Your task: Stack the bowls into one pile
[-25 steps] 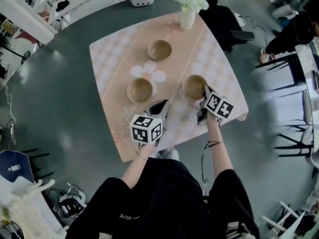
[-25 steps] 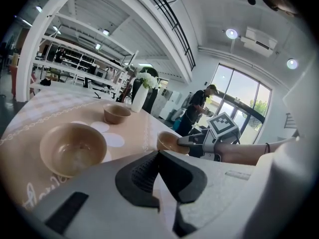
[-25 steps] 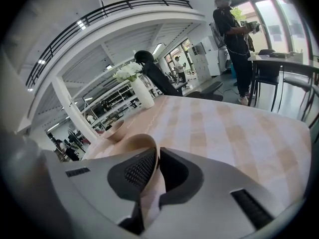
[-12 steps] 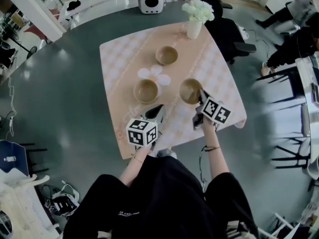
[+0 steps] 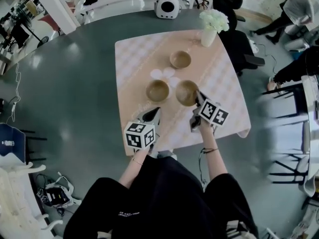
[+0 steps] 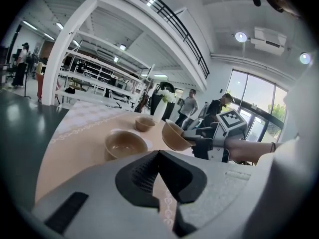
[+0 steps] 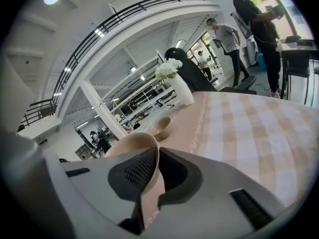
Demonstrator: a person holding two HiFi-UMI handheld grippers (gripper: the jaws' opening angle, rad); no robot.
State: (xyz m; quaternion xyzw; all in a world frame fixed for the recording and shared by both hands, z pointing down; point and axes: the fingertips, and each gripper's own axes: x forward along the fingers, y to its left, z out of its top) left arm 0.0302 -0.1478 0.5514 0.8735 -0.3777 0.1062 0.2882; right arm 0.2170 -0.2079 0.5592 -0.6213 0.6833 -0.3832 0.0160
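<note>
The held bowl (image 5: 187, 92) is hanging clear of the table (image 5: 130, 59), tilted, with its rim pinched between the jaws of the right gripper (image 5: 197, 99). A second ago it was sitting on the cloth well apart from the middle bowl (image 5: 158, 90). It is now riding just beside that bowl, so the first stacking move is judged to be under way but not complete.

The middle bowl is resting at the edge of a white flower-shaped mat (image 5: 164, 73). The far bowl (image 5: 180, 59) is standing alone further up the table, towards the vase (image 5: 209, 35). No bowl is nesting in another yet.

The right hand is reaching forward, its gripper pointing slightly downward and the marker cube facing up. The left gripper (image 5: 155, 111) is hovering over the table's near edge, short of the middle bowl. Its jaws are pressed together with nothing between them, and it is likewise angling slightly down.
</note>
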